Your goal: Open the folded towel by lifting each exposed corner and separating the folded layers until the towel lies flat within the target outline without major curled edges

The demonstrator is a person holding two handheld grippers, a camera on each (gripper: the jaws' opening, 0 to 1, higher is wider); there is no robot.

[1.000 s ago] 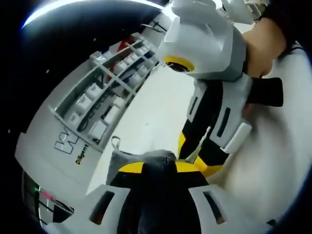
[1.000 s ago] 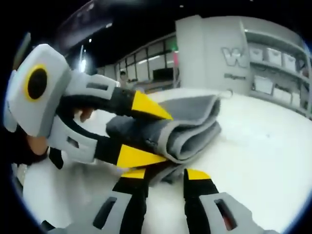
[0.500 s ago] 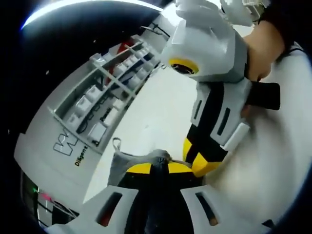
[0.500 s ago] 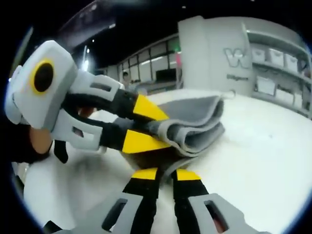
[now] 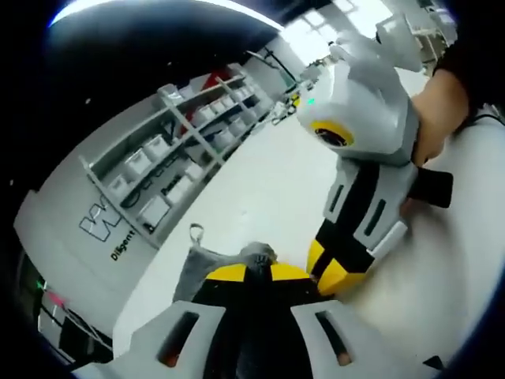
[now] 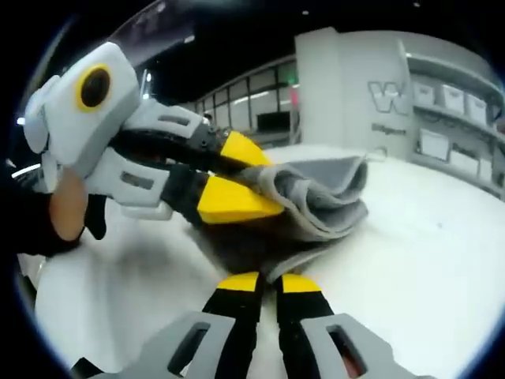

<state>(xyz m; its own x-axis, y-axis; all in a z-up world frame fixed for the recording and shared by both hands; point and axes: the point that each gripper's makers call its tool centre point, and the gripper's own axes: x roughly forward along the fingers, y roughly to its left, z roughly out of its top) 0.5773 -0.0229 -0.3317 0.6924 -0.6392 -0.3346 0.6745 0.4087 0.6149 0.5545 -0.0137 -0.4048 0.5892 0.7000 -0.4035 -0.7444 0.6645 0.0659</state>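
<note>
Presently listed: one folded grey towel (image 6: 316, 201), lying on a white table (image 6: 426, 260), layers stacked, a small hanging loop at its far end.

Left gripper (image 6: 237, 178): enters the right gripper view from the left, yellow-tipped jaws closed on the upper layer at the towel's near-left edge, that layer raised off the stack. In the left gripper view its own jaws (image 5: 250, 272) pinch grey cloth between the tips.

Right gripper (image 6: 268, 283): jaws drawn nearly together at the towel's lower near edge, apparently nipping the bottom layer; the contact itself is half hidden by cloth.

Governing relation: both tools hold the same near end, left above, right below, tips close together. The towel's long axis runs away from them toward the far shelving (image 6: 450, 118). Judged next requirement: the two grips part, upper layer carried over while the lower is pinned.

No target outline can be made out.
</note>
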